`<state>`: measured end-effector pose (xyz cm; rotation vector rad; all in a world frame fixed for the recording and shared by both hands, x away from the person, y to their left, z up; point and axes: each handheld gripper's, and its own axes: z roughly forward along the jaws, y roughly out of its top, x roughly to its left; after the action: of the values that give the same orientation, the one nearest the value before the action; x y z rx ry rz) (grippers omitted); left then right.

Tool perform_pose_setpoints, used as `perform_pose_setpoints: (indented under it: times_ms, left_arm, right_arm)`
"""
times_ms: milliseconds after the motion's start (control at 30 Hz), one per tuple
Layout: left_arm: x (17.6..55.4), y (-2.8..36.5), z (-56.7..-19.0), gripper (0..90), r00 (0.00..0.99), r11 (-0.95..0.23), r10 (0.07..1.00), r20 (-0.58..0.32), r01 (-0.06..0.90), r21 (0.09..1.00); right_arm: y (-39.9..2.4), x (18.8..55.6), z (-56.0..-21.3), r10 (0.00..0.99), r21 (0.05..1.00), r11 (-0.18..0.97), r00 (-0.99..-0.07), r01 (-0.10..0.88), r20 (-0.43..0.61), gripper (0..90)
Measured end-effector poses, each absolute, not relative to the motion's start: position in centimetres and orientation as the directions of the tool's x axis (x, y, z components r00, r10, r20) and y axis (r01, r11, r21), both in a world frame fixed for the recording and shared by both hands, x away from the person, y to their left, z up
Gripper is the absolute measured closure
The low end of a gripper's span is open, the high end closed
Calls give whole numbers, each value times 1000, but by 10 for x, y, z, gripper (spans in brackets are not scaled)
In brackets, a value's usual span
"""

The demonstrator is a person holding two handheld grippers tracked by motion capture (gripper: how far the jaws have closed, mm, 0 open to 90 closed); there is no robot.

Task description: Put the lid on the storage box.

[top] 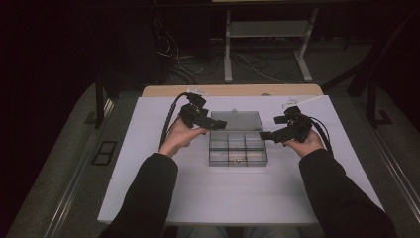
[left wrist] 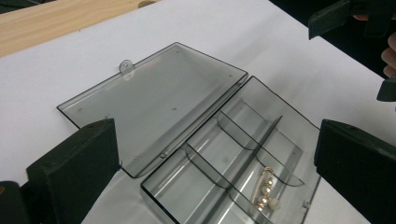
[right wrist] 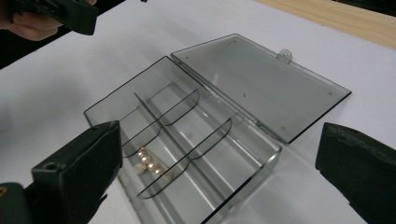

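Clear compartment box (top: 238,149) lies on the white desk (top: 148,188), lid (top: 236,120) folded flat open behind it. A pearl brooch (left wrist: 265,191) rests in the box's middle near compartment. Left gripper (top: 214,124) hovers just left of the box, fingers released, holding nothing. Right gripper (top: 267,135) hovers just right of the box, fingers likewise released and empty

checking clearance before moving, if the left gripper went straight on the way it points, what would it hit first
Most likely the clear box: the left gripper, wide open, looks down along its line at the hinge between the flat-open lid and the divided tray. Depth is hard to judge, so lid or tray edge could come first.
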<state>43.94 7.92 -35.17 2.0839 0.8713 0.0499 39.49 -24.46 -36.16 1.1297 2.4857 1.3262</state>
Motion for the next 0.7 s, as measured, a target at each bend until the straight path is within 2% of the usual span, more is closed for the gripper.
perform_pose_setpoints:
  times_ms: [700]
  left_arm:
    - [472, 82, -390, 0, 683, -302, 648, -338, 638, 708]
  right_arm:
    - [-241, 437, -398, 709, 712, 308, -651, 631, 270, 4]
